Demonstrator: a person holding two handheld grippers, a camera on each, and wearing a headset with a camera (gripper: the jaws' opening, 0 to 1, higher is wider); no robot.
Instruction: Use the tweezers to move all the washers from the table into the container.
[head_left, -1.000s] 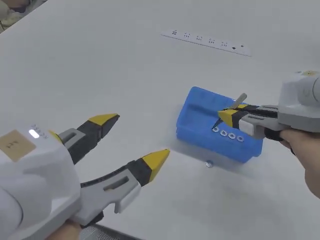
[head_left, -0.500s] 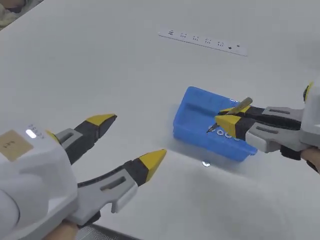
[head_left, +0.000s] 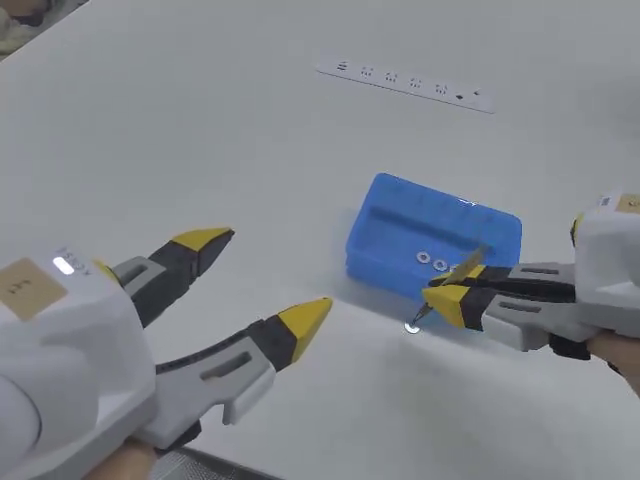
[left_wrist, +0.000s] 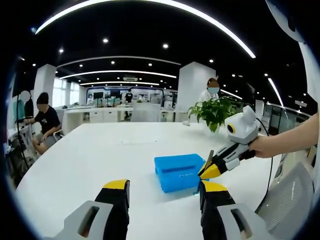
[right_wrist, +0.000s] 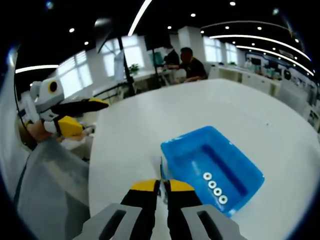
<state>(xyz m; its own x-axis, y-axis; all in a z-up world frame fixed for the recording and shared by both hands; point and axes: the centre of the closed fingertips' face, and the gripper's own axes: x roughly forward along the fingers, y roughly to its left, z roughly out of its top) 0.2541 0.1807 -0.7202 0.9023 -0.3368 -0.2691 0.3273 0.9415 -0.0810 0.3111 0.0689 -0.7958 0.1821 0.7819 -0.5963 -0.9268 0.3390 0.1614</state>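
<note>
Washers (right_wrist: 212, 184): four lie in a row on the floor of the blue container (head_left: 400, 215), along the side nearest the right gripper (head_left: 448, 292). One loose washer (head_left: 412, 327) lies on the white table (head_left: 200, 130) outside the container, just beside its near wall. The right gripper reaches in over the container's near edge with its jaws pressed together on the tweezers (right_wrist: 161, 172). The tweezers slant down past the near wall, and their tip is at the loose washer. Whether the tip touches the washer cannot be made out. The left gripper (head_left: 258, 278) is held above the table, well apart from the container on its left side, with its jaws spread wide and nothing between them. A white power strip (head_left: 405, 82) lies flat on the table beyond the container's far wall, well apart from it. In the left gripper view, the right gripper's yellow tips sit just at the container's right-hand corner.
</note>
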